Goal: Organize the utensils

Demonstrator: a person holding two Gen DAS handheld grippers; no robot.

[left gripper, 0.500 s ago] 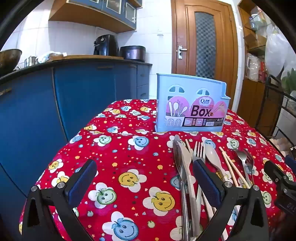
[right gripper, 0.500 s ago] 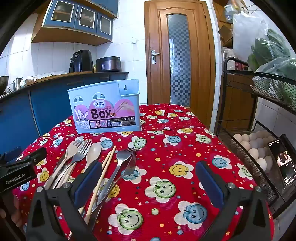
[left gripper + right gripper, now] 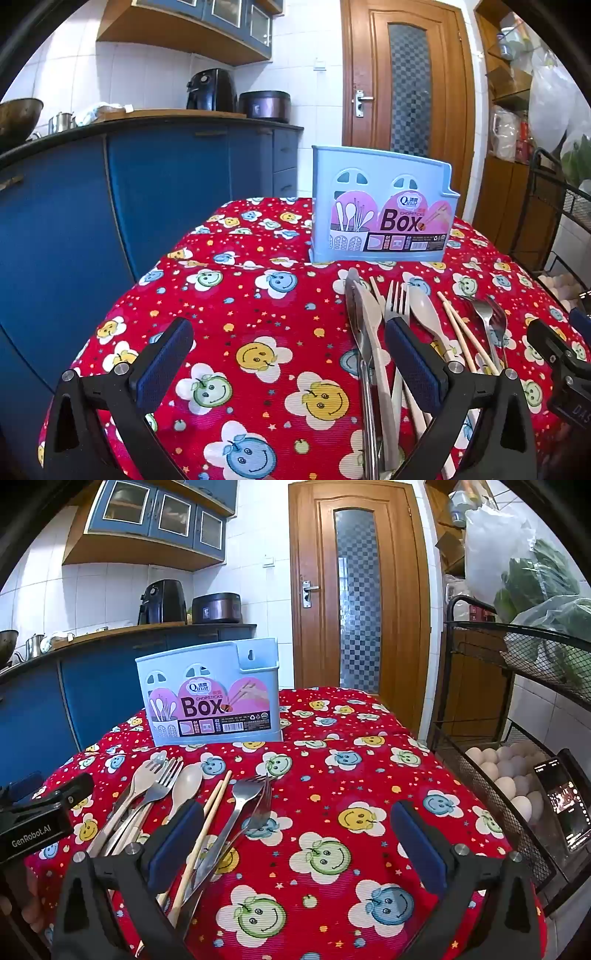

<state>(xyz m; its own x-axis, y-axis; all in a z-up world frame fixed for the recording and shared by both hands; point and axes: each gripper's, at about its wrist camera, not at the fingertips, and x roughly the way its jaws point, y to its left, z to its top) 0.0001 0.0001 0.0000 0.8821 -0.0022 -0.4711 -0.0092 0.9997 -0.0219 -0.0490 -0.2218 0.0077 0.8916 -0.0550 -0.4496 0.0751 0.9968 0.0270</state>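
A kitchen with white wall tiles, blue base cabinets (image 3: 173, 192) and a brown wooden door (image 3: 360, 590) with a checkered glass panel. In front of me stands the counter, covered by a red cloth (image 3: 332, 775) printed with smiling flower faces in yellow, green and blue. To the right of it, a black wire rack (image 3: 517, 738) holds a heap of pale eggs (image 3: 506, 771) and, above them, bagged greens.

Near the far edge of the cloth a pale blue plastic utensil holder (image 3: 382, 210) stands upright. Its pink label reads "Qinar", "CHOPSTICKS" and, in large letters, "Box".

The utensils (image 3: 177, 797) lie loose on the cloth on the near side of the holder, handles toward me. From the right wrist view I count two beige spoons (image 3: 188, 779), three metal forks (image 3: 251, 794) and one pair of wooden chopsticks (image 3: 210, 812); the left wrist view also shows a metal knife (image 3: 356, 314) and a beige knife beside it.

My left gripper (image 3: 288, 360) hangs with its fingers spread wide and nothing between them; its right finger is over the cutlery handles. My right gripper (image 3: 295, 838) is equally spread and empty, its left finger over the chopsticks. The left gripper's body, seen from the right wrist, reads "GenRobot.AI".
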